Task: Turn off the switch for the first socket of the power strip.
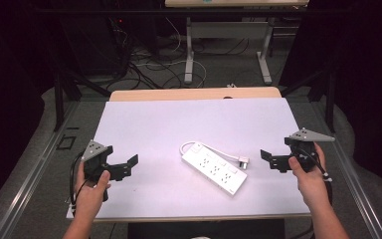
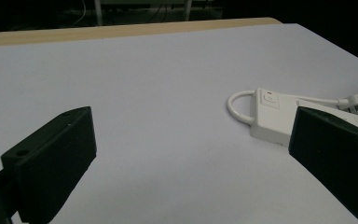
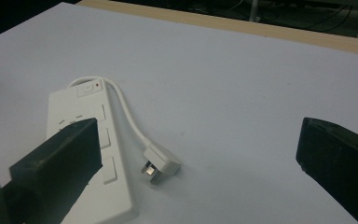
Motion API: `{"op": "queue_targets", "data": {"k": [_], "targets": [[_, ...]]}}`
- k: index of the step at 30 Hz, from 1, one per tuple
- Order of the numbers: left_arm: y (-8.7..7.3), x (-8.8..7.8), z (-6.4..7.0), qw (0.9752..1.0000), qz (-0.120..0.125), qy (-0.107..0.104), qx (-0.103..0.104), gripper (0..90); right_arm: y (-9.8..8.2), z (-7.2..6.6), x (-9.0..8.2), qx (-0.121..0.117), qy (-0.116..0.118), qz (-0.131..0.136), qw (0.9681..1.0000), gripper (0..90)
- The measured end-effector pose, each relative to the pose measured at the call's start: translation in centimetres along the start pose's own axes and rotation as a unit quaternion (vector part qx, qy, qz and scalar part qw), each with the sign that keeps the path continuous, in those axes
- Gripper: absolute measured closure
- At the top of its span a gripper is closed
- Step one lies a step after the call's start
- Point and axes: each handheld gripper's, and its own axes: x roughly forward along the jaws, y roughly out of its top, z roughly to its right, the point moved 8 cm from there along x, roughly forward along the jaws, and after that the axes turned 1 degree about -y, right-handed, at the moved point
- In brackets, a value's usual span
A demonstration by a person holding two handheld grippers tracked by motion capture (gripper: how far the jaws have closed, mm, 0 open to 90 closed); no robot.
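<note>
A white power strip (image 1: 214,169) lies flat in the middle of the white table sheet (image 1: 179,119). Its short white cable loops from one end and runs to a white plug (image 1: 242,162) lying beside it. My left gripper (image 1: 123,167) hovers to the left of the strip, open and holding nothing. My right gripper (image 1: 271,159) hovers to the right of the plug, also open and holding nothing. In the left gripper view the strip (image 2: 279,116) lies ahead on the right, partly behind a jaw. In the right gripper view the strip (image 3: 91,140) and plug (image 3: 161,163) lie ahead on the left.
The sheet covers a wooden tabletop whose far edge (image 1: 194,93) shows beyond it. Behind the table stand a desk frame (image 1: 189,50) and loose cables on the floor (image 1: 149,64). Metal rails run along both sides.
</note>
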Motion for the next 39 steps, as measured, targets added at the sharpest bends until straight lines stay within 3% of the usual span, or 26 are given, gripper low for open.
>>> {"op": "queue_targets", "data": {"k": [4,20,27,39], "targets": [[0.0,0.0,0.0,1.0,0.0,0.0,-0.002,0.5,-0.8,0.8,0.3,0.015,-0.008,0.003,0.9998,0.0],[-0.2,0.1,-0.3,1.0,-0.001,0.003,-0.005,0.5,-3.2,4.0,1.1,0.04,-0.032,0.02,0.9985,0.0],[-0.3,0.1,-0.3,1.0,-0.004,0.003,-0.006,0.5,-4.4,5.1,1.4,0.063,-0.035,0.013,0.9973,0.0],[-0.4,0.2,-0.4,1.0,-0.005,0.003,-0.003,0.5,-5.3,5.6,1.9,0.049,-0.045,0.022,0.9975,0.0]]}}
